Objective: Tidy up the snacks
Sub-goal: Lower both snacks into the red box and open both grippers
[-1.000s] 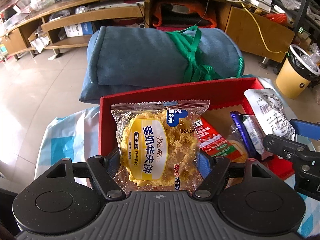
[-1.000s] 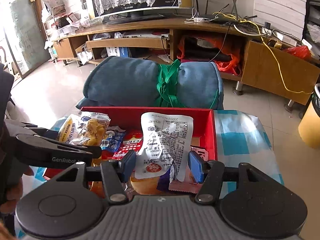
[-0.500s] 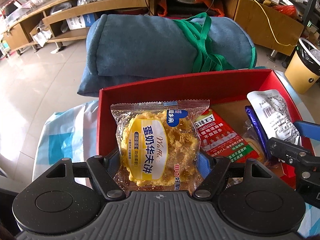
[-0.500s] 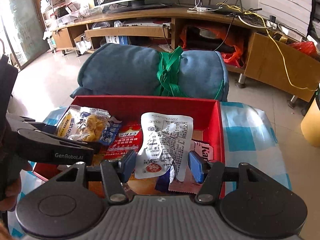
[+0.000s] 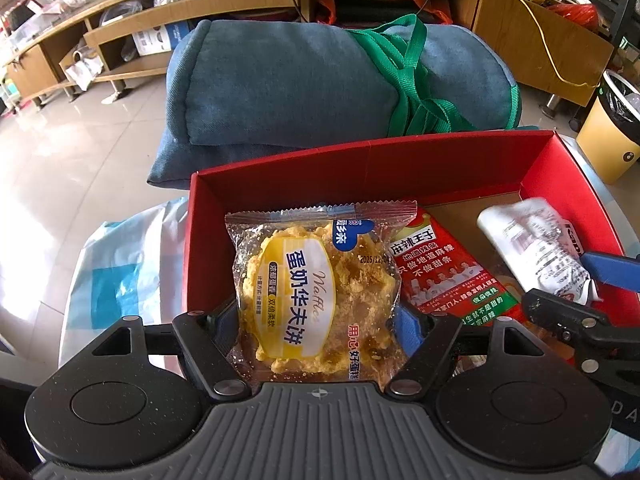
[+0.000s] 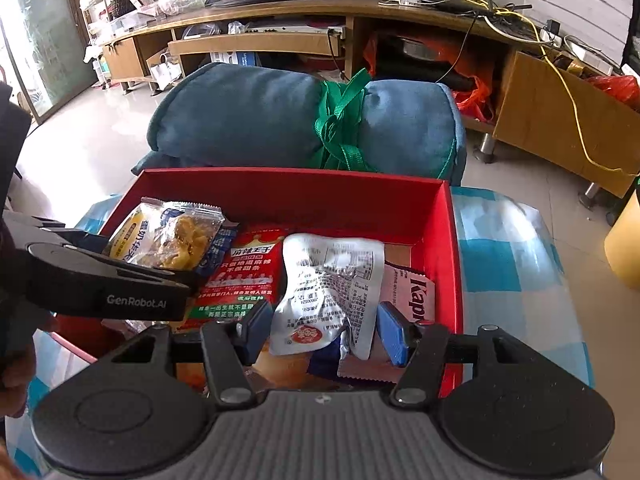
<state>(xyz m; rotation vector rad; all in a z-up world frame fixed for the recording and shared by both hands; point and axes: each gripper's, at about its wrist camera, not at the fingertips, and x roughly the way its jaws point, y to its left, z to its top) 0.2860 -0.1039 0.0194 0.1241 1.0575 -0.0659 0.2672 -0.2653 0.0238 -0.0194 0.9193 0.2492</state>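
Observation:
A red box stands on a blue-and-white checked cloth. My left gripper is shut on a clear packet with a yellow waffle, held upright over the box's left end. My right gripper is shut on a crumpled white packet over the box's right half. A dark blue wrapper shows just under that packet. In the box lie a red spicy-strip packet and a pale packet with black lettering. Each gripper reaches into the other's view, right and left.
A rolled blue cushion tied with green straps lies just behind the box. The checked cloth runs on to the right of the box. A yellow bin stands at the far right, and a long wooden shelf unit lines the back.
My right gripper has sunk toward the box with the white packet, so the box looks larger in its view. The left gripper keeps the waffle packet almost where it was.

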